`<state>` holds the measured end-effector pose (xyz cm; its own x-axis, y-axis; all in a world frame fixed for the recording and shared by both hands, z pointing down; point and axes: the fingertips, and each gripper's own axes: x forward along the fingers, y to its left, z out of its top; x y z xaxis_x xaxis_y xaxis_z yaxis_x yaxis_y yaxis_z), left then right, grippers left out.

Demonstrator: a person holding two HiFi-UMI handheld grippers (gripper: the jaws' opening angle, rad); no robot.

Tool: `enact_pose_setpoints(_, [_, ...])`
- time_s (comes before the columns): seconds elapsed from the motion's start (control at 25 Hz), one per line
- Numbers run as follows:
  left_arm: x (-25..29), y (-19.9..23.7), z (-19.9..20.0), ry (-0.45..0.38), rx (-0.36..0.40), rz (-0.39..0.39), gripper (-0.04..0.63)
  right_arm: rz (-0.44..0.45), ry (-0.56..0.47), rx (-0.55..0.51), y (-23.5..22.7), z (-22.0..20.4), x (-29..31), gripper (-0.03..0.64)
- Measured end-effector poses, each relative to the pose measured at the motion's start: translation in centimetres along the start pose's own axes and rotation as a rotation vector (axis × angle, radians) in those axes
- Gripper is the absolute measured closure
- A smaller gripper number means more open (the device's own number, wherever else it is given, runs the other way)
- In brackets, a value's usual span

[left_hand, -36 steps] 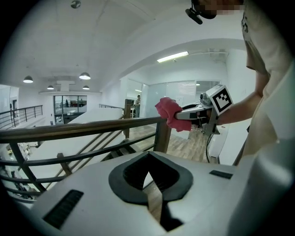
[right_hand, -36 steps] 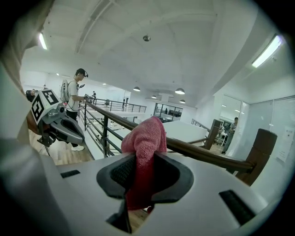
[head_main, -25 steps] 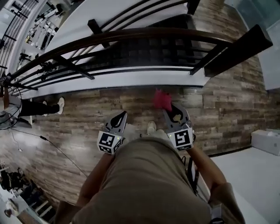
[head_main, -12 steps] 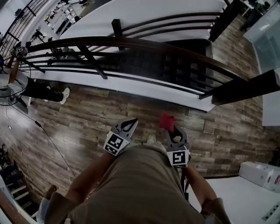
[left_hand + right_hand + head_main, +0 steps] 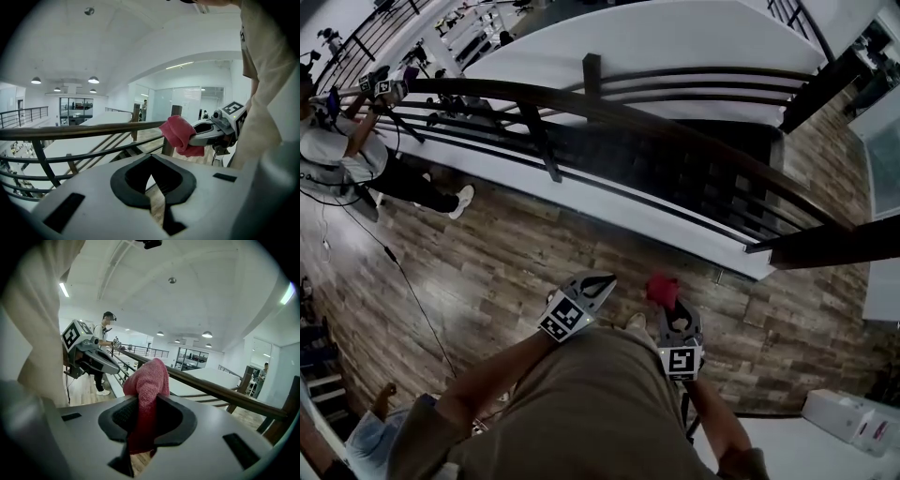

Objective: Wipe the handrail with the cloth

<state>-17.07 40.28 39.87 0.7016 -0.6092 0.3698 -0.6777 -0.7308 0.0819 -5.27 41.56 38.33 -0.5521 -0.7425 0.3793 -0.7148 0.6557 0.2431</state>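
A dark brown wooden handrail (image 5: 609,105) curves from the upper left to the right, on black posts above a stairwell. My right gripper (image 5: 667,305) is shut on a red cloth (image 5: 662,288), held low over the wood floor and well short of the rail. In the right gripper view the red cloth (image 5: 147,380) bulges out between the jaws, with the handrail (image 5: 211,389) beyond it. My left gripper (image 5: 598,278) is beside it, shut and empty. The left gripper view shows the cloth (image 5: 180,136), the right gripper (image 5: 211,133) and the handrail (image 5: 93,129).
A person in a white shirt (image 5: 328,150) stands at the far left by the rail, also in the right gripper view as a person (image 5: 104,345). A cable (image 5: 412,291) runs over the plank floor. A white box (image 5: 848,417) sits at the lower right.
The view has swung left along the rail, bringing the person in white into sight. Both grippers stay close in front of the body, the right one still holding the cloth.
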Motion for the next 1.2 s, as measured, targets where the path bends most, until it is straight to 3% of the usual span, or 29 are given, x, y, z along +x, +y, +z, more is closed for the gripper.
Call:
enact_pose_setpoints(0.24, [-2.1,0.8,-0.9,0.009,0.015,-0.017,0.580,-0.045,0.000,0.012,1.7,0.5,0.6,0.522])
enact_pose_setpoints(0.52, [-0.4,0.6,0.0,0.015,0.042,-0.069,0.580,-0.056,0.041,0.013,0.2,-0.6,1.2,0.523])
enact_pose_setpoints(0.92, [4.2,0.6,0.1,0.010,-0.002,-0.008,0.580,0.090,0.113,-0.057,-3.7,-5.0,1.4,0.523])
enact_pose_setpoints(1.2, [5.5,-1.0,0.3,0.014,-0.008,-0.009,0.580,0.115,0.114,-0.100,-5.4,-5.0,0.7,0.522])
